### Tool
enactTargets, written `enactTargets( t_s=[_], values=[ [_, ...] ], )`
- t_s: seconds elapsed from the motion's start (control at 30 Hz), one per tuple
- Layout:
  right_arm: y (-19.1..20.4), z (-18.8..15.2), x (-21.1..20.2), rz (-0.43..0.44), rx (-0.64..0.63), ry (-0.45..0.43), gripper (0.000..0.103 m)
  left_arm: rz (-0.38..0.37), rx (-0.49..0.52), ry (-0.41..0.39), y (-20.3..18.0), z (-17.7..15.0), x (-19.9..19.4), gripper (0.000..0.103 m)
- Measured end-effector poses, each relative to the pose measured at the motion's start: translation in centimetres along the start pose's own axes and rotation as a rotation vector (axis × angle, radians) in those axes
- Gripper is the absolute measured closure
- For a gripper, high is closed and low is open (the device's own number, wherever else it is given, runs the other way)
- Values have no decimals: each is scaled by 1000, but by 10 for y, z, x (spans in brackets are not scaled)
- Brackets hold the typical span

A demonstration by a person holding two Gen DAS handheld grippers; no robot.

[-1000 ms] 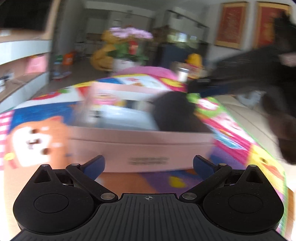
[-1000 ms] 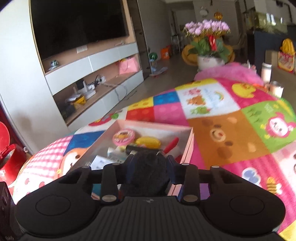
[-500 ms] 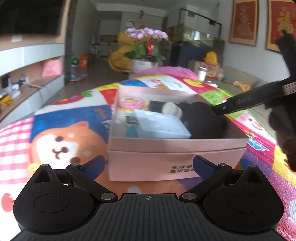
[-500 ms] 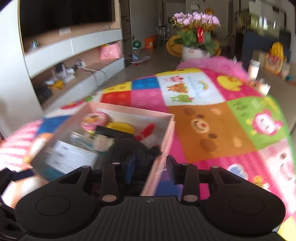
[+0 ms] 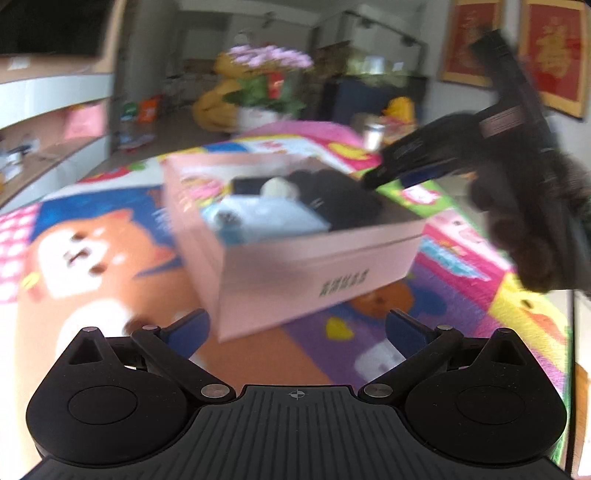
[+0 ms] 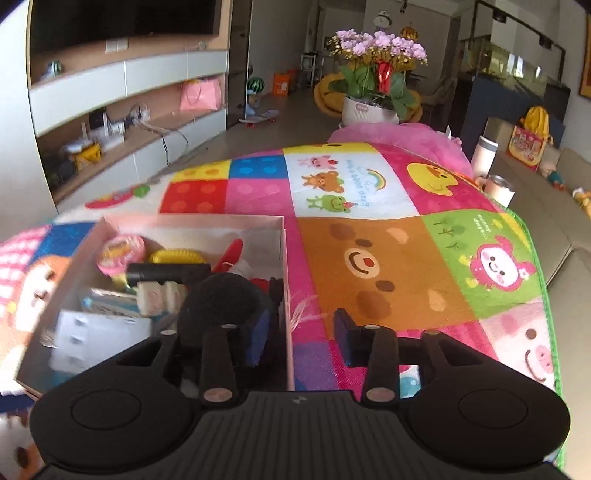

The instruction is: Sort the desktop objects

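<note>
Box (image 5: 295, 236), pink, one of it, sits at 12 o'clock in the left wrist view; left gripper (image 5: 295, 332) fingers apart and empty, right gripper (image 5: 373, 179) at 2 o'clock over the black fuzzy ball (image 5: 340, 203). Right wrist view: right gripper (image 6: 301, 341) fingers apart, holding nothing, straddling the box wall (image 6: 286, 295), one ball (image 6: 221, 302) inside at 9 o'clock beside one pink tin (image 6: 120, 254) and one black tube (image 6: 166, 272); I'd lift straight up so the left finger clears the wall.

Home living room, wall television (image 6: 122, 16), potted orchids (image 6: 376, 48), cartoon blanket (image 6: 369, 221)
</note>
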State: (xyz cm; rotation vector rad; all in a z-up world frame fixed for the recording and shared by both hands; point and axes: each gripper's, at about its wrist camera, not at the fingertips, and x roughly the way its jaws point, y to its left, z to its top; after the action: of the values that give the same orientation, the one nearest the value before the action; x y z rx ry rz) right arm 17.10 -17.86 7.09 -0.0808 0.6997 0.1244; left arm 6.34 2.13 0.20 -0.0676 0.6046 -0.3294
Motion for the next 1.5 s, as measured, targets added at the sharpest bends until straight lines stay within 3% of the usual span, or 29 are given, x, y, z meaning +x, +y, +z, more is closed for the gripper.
enactTargets(
  t_s=[0.1,0.17,0.23,0.3,0.47,0.6,0.7,0.87,0.93,1.17,1.5],
  values=[
    [0,-19,-29,67,16,-61,30,98,-79,16,4,-8,-10,0],
    [-2,-40,-50,106,26,-105,7,134,-137,42,10,-15,-17,0],
    [-3,-64,-70,128,38,-137,0,168,-137,44,10,-20,-28,0],
    [-5,-87,-82,121,42,-125,0,196,-124,52,8,-21,-41,0],
    [-19,-140,-109,81,93,-107,0,262,-95,-50,2,-29,-85,0],
    [-18,-168,-108,115,39,-59,0,242,-94,-17,-16,-33,-81,0],
    [-2,-166,-96,125,-35,-27,0,279,-81,5,-29,-32,-61,0],
    [11,-144,-52,45,-4,62,0,367,-87,54,-26,-27,-26,0],
    [18,-138,-45,63,-32,75,0,398,-98,81,-22,-26,-15,0],
    [24,-143,-40,52,-23,8,0,402,-90,79,-23,-26,-13,0],
    [26,-146,-43,22,9,-18,0,414,-97,81,-26,-26,-15,0]
  ],
)
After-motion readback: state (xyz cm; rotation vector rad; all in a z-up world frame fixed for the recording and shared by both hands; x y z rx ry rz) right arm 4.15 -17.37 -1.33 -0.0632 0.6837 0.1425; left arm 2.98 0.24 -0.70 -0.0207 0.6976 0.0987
